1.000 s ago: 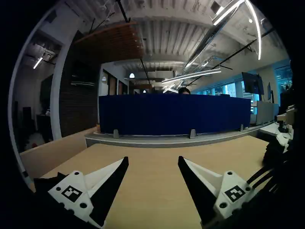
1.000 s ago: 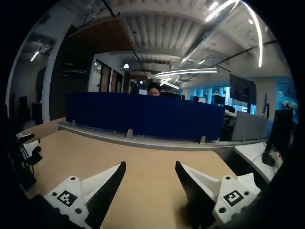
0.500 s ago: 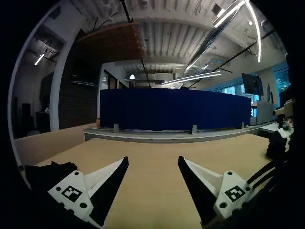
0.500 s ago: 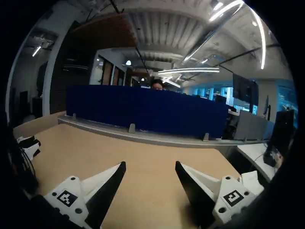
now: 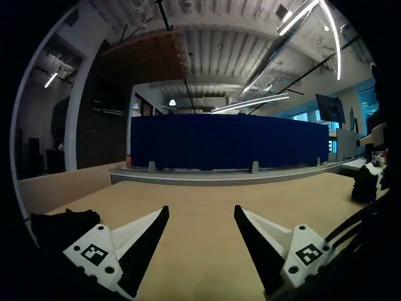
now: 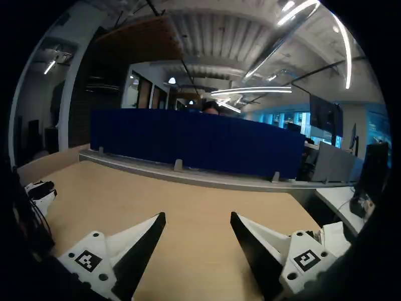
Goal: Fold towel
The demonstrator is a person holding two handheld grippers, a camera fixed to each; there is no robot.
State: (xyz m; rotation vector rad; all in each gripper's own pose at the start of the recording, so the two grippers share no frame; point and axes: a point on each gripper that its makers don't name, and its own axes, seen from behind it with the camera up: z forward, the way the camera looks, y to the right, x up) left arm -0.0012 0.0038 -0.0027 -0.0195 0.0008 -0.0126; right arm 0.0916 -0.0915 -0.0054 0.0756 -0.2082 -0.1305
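My left gripper (image 5: 200, 213) stands open low over the light wooden table (image 5: 210, 193), with nothing between its fingers. A dark, crumpled cloth (image 5: 62, 224) lies on the table just left of its left finger (image 5: 145, 228); whether it is the towel I cannot tell. My right gripper (image 6: 198, 218) is open too, over bare tabletop (image 6: 195, 200). In the left gripper view the other gripper (image 5: 367, 181) shows at the far right. In the right gripper view the other gripper (image 6: 40, 193) shows at the far left. Something white (image 6: 335, 236) lies by the right finger (image 6: 260, 238).
A blue partition (image 5: 225, 140) on a grey rail (image 5: 210, 176) closes off the table's far edge. A person's head (image 6: 210, 106) shows just above the partition (image 6: 190, 143). More desks and monitors (image 6: 371, 173) stand to the right.
Both grippers have sunk lower toward the table, still open. In the left gripper view the dark cloth has come into sight at the lower left.
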